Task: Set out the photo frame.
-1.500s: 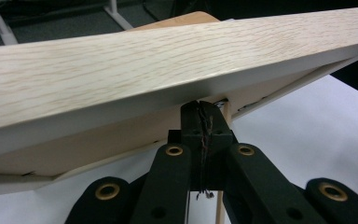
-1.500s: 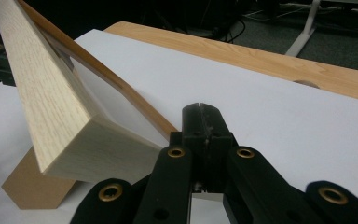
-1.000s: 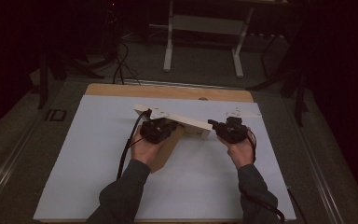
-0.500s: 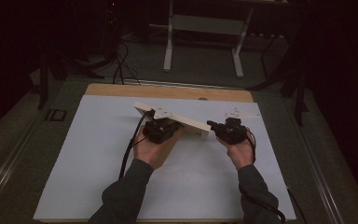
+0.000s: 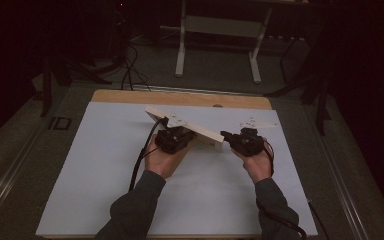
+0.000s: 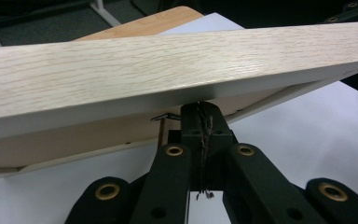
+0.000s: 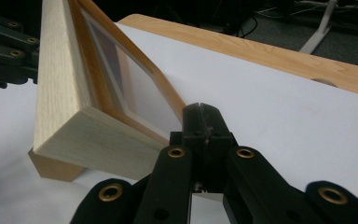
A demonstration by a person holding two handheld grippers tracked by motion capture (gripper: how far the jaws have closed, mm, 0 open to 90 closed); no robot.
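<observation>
High view: the pale wooden picture frame [image 5: 190, 127] sits mid-table on the white sheet [image 5: 80, 165], tilted, w/ its far-left end up and near-right corner down by my right tongs [image 5: 226, 135]. My left tongs [image 5: 172, 136] sit under its long side, about the middle. Risk as I judge it: neither pair really has a bite on the frame, so if I tip it further it could slide off and slap flat onto the sheet, glass side at stake.

Left gripper view: my left tongs [image 6: 200, 112] are shut together, nothing between them, tips tucked against the underside of the frame [image 6: 168, 70]. That's a prop, not a grip; a small wobble and the edge skids off the tips. High view can't tell me this.

Right gripper view: right tongs [image 7: 204, 114] also shut tight, empty, tips touching the frame [image 7: 60, 93] near its lower corner. Here I see the glazed inside face and the corner resting on the sheet, hidden from above. The left tongs [image 7: 4, 51] show at far left.
</observation>
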